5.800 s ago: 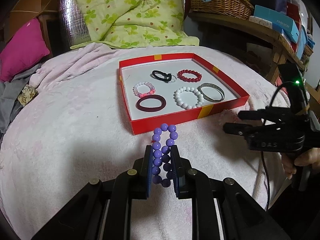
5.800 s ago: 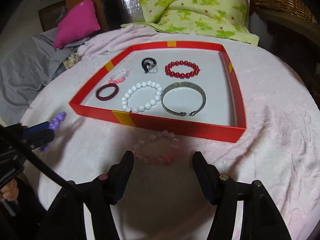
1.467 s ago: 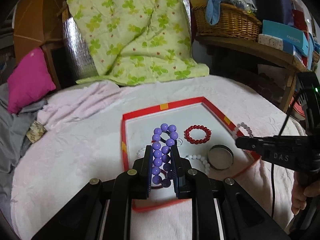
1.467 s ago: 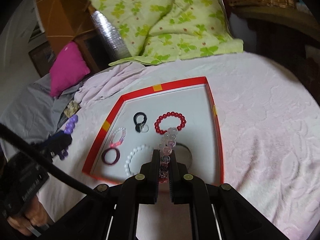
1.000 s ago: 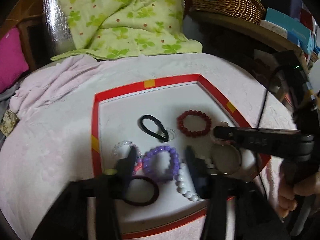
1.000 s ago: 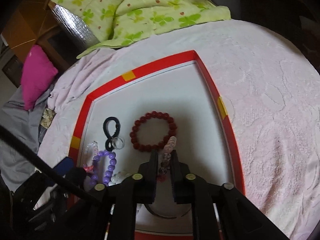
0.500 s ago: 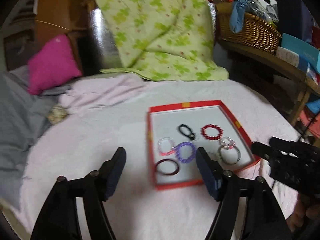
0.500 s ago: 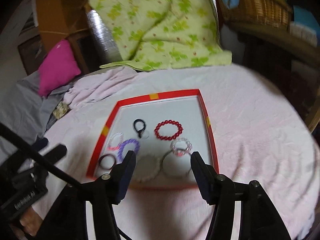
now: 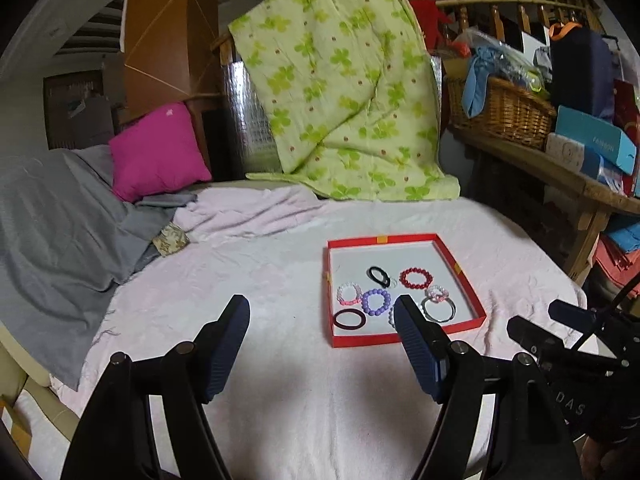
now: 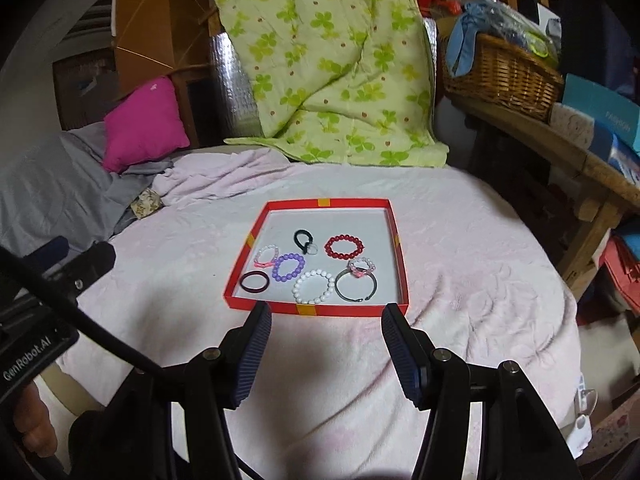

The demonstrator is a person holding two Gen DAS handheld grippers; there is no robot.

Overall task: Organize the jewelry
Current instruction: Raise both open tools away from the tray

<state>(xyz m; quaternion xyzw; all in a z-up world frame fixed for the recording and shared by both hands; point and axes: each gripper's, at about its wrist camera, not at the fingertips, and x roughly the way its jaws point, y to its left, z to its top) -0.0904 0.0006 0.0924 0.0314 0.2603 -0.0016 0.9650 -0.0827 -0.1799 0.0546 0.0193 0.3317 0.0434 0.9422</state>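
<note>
A red tray (image 9: pixel 404 338) (image 10: pixel 320 311) lies on the pink cloth with several bracelets inside. Among them are a purple bead bracelet (image 9: pixel 376 302) (image 10: pixel 288 267), a pale pink bead bracelet (image 9: pixel 437 293) (image 10: pixel 361 267) lying on a silver bangle (image 10: pixel 356 286), a red bead bracelet (image 10: pixel 344 246), a white bead bracelet (image 10: pixel 314 287) and a dark maroon ring (image 10: pixel 255 282). My left gripper (image 9: pixel 322 314) hangs open and empty, above and short of the tray. My right gripper (image 10: pixel 326 318) is open and empty too, held back from the tray's near edge.
A green leaf-print quilt (image 9: pixel 340 92) drapes behind the table, with a magenta cushion (image 9: pixel 154 162) and grey cloth (image 9: pixel 52 236) to the left. A wicker basket (image 9: pixel 498 110) and boxes sit on a wooden shelf at the right.
Both grippers let go of their bracelets in the tray, opened wide, then pulled back and up. The purple and pale pink bracelets now lie in the tray.
</note>
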